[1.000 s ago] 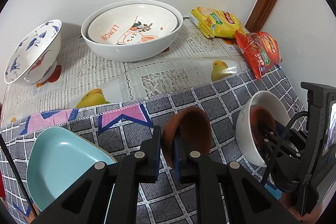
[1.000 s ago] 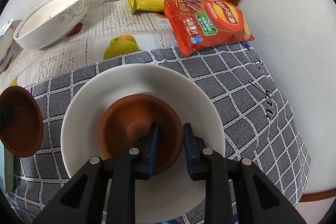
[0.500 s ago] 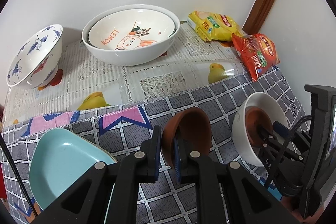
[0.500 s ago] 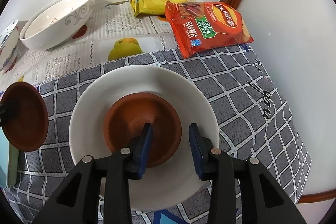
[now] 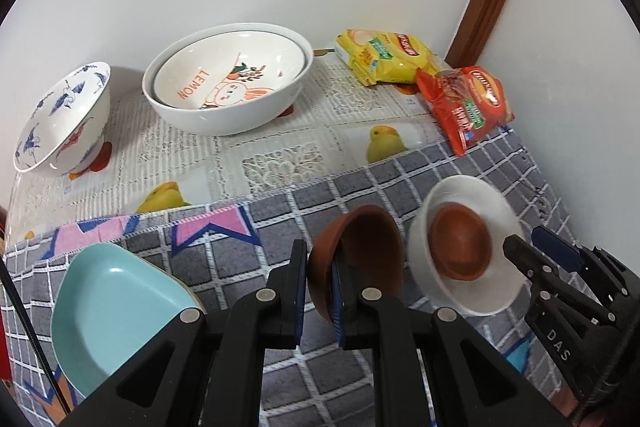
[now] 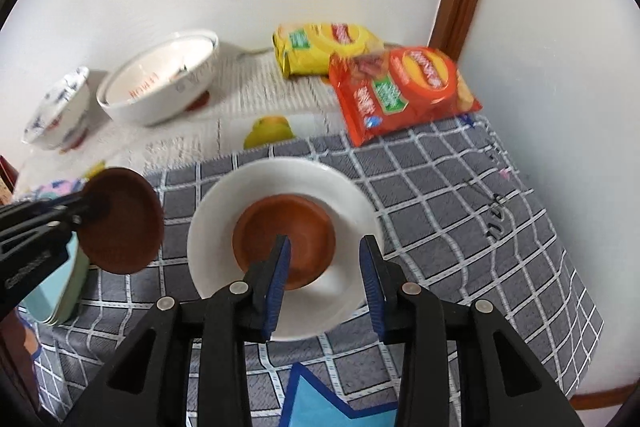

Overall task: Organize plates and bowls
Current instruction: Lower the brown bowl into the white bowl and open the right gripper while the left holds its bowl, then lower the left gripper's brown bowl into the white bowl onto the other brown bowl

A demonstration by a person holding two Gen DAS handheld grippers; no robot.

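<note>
My left gripper (image 5: pixel 318 259) is shut on the rim of a small brown bowl (image 5: pixel 368 251), which hangs tilted above the grey checked cloth. The same bowl (image 6: pixel 120 223) shows at the left of the right wrist view. To its right a white bowl (image 5: pixel 500 203) sits on the cloth with a second brown bowl (image 5: pixel 460 247) nested upright inside. My right gripper (image 6: pixel 325 245) hovers open just above that nested brown bowl (image 6: pixel 288 223) and the white bowl's rim (image 6: pixel 352 195), touching neither.
A teal plate (image 5: pixel 112 299) lies at the near left. At the back a large white bowl (image 5: pixel 224 115) holds a "LEMON" bowl, with a blue-patterned bowl (image 5: pixel 64 119) to its left. Yellow (image 5: pixel 384 59) and red (image 5: pixel 468 107) snack bags lie in the wall corner.
My right gripper let go of the nested brown bowl's rim, widened its jaws and rose back from the white bowl. My left gripper kept its brown bowl and drifted slightly upward.
</note>
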